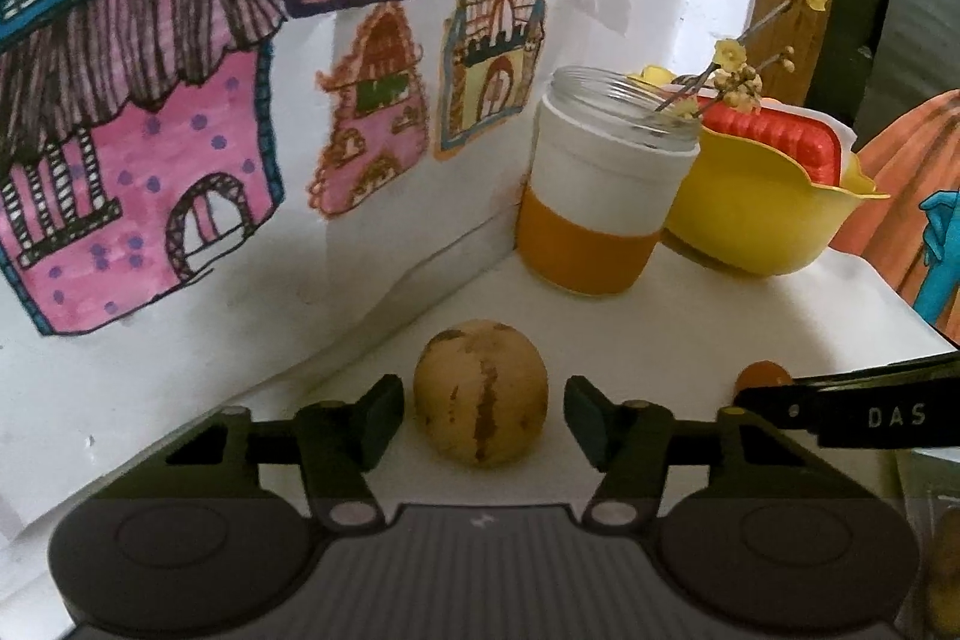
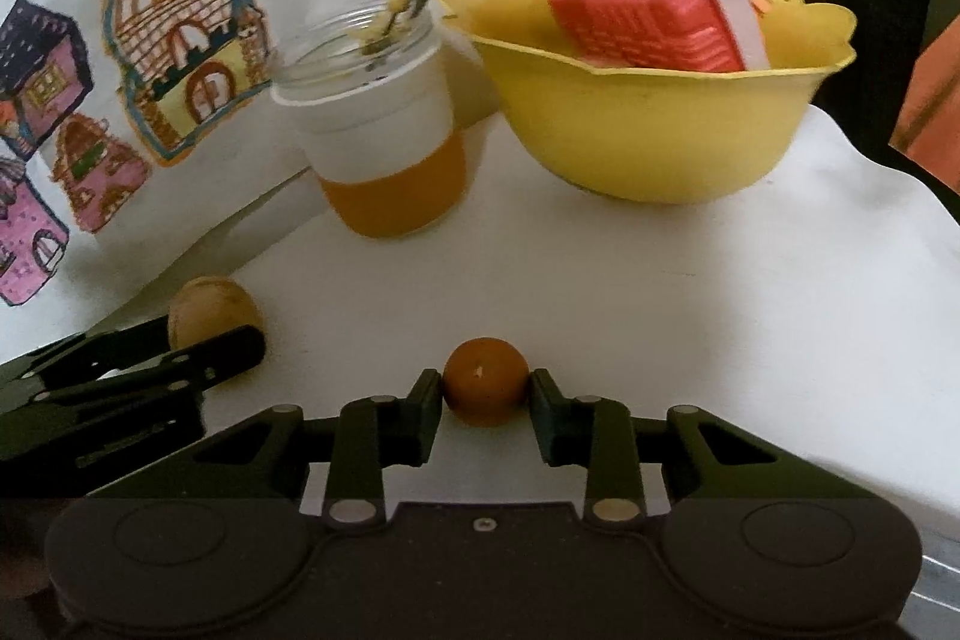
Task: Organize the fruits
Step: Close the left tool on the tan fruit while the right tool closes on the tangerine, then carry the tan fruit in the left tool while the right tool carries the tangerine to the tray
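Claws differ: my right claw is clamped on the small orange fruit; my left claw stands apart around the striped tan fruit, needing a centred squeeze before lifting toward the yellow bowl at one o'clock.

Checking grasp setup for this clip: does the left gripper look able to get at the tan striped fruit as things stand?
Probably yes. The left gripper is open with the tan striped fruit between its fingers, gaps on both sides, nothing between. The right gripper, shut on the small orange fruit, sits off to the side.

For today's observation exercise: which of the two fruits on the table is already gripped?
The small orange fruit: the right gripper's pads press both its sides. The larger tan fruit sits between the left gripper's pads, untouched.
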{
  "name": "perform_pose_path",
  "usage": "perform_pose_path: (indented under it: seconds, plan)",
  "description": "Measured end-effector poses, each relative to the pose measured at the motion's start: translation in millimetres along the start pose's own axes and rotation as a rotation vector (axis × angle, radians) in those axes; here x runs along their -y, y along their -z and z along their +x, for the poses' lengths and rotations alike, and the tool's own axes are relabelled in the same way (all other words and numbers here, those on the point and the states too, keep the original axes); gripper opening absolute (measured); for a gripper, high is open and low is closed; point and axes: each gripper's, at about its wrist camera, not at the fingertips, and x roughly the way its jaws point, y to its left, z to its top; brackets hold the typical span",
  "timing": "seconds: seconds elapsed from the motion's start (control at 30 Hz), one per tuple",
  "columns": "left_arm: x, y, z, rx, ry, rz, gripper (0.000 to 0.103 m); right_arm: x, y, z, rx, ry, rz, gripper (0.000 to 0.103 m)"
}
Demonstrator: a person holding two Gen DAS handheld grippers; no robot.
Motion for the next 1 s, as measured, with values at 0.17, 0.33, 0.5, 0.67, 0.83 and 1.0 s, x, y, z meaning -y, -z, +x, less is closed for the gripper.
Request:
perform_pose_path:
  seconds: [0.17, 0.33, 0.5, 0.67, 0.83, 1.0]
  plan:
    - [2, -3, 4, 0.002, 0.0, -0.003, 0.054, -12, 2, 1, 0.0, -0.009, -0.059, 0.034]
    - [4, -3, 3, -0.001, 0.013, 0.004, 0.052, -22, 3, 3, -0.006, -0.029, -0.089, 0.034]
    - [11, 1, -1, -0.006, 0.034, 0.034, 0.052, -29, 5, 3, -0.018, -0.064, -0.1, 0.033]
    - [18, 5, -5, -0.017, 0.053, 0.047, 0.051, -32, 11, 1, -0.03, -0.091, -0.114, 0.032]
    - [17, 7, -11, -0.039, 0.079, 0.039, 0.051, -30, 20, -6, -0.037, -0.107, -0.12, 0.032]
    - [21, 10, -22, -0.034, 0.09, 0.049, 0.051, -24, 30, -17, -0.04, -0.11, -0.118, 0.032]
